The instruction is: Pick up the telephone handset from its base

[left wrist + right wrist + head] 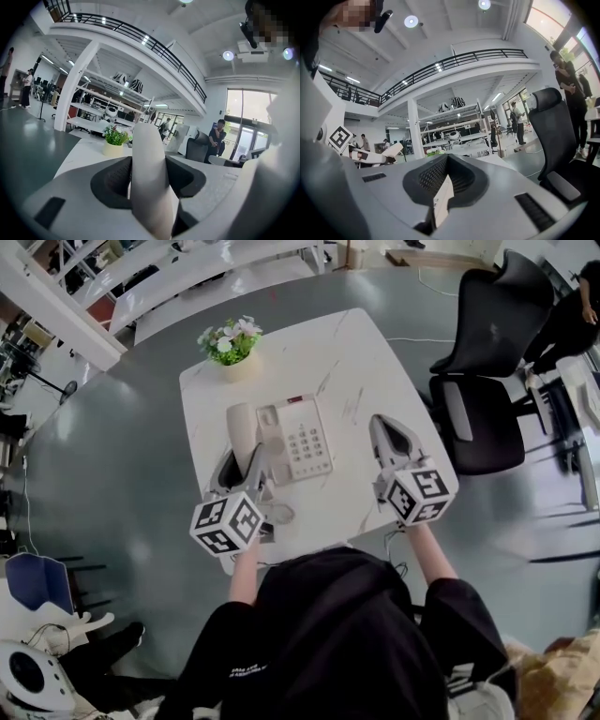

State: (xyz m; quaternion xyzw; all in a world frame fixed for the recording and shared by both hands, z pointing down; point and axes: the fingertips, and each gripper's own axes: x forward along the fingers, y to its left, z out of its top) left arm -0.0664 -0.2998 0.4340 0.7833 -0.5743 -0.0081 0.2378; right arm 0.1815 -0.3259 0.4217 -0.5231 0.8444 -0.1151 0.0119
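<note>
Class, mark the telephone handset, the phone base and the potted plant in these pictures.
telephone handset [241,429]: head view, on its upper end.
phone base [307,442]: head view, on its keypad.
potted plant [229,341]: head view, on its leaves.

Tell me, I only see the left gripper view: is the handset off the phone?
Observer: Yes. The head view shows the handset in the left gripper, beside the phone, its cradle bare.
Operator: Where's my other gripper?
Observer: The right gripper hangs over the table, right of the phone.
Operator: Holding anything?
Observer: No, its jaws are together, empty.
</note>
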